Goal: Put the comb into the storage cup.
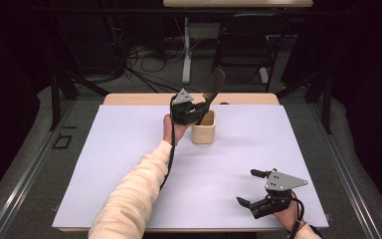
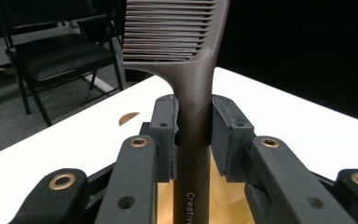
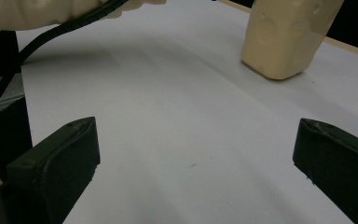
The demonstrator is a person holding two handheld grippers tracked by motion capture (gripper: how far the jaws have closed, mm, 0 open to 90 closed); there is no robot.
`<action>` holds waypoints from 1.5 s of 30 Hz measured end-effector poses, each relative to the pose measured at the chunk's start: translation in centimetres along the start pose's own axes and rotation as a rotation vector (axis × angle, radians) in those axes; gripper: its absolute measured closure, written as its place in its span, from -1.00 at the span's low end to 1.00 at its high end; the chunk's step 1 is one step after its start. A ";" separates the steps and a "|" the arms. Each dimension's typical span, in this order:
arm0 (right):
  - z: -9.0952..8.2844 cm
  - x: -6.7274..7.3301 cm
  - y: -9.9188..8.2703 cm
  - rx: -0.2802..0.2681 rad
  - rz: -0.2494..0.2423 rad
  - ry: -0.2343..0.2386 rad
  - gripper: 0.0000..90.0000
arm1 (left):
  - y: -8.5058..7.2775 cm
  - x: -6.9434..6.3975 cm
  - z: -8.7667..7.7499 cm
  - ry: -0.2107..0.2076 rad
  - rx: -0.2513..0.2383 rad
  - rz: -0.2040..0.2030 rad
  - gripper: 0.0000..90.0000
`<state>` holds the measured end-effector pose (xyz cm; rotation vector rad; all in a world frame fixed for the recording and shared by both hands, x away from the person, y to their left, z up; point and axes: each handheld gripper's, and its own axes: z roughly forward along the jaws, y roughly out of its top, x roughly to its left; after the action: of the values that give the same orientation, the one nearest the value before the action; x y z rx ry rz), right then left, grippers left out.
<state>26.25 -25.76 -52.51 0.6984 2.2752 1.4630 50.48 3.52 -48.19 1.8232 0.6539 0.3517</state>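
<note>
**Comb held over the cup near the far edge**

The left gripper point(image 1: 199, 110) has its fingers point(image 2: 165, 135) closed on the handle of a dark brown comb point(image 2: 193, 84). The comb stands upright, its teeth at the top, and its handle runs down into a cream cup point(image 1: 204, 128). The cup stands on the white tabletop point(image 1: 129, 164) near the middle of the far edge, and the left gripper sits just beside its rim.

The right gripper point(image 1: 252, 188) rests low by the near right corner of the tabletop, well apart from the cup. Its fingers point(image 3: 58, 163) stand wide apart with nothing between them but bare tabletop.
</note>
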 end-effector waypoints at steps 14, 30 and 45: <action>0.0 0.0 0.0 0.001 -0.001 0.000 -1.00 | -0.1 -0.5 0.2 0.010 0.056 0.043 0.59; 0.0 0.1 0.0 0.001 -0.004 0.005 -1.00 | 1.3 -1.7 -2.3 -0.061 0.110 0.061 -0.30; 0.1 0.1 0.1 0.002 -0.007 0.001 -1.00 | 1.4 -0.6 -5.5 -0.035 0.259 0.025 -1.00</action>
<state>26.26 -25.60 -52.51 0.6905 2.2774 1.4586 47.42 7.02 -44.97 2.0811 0.6772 0.2602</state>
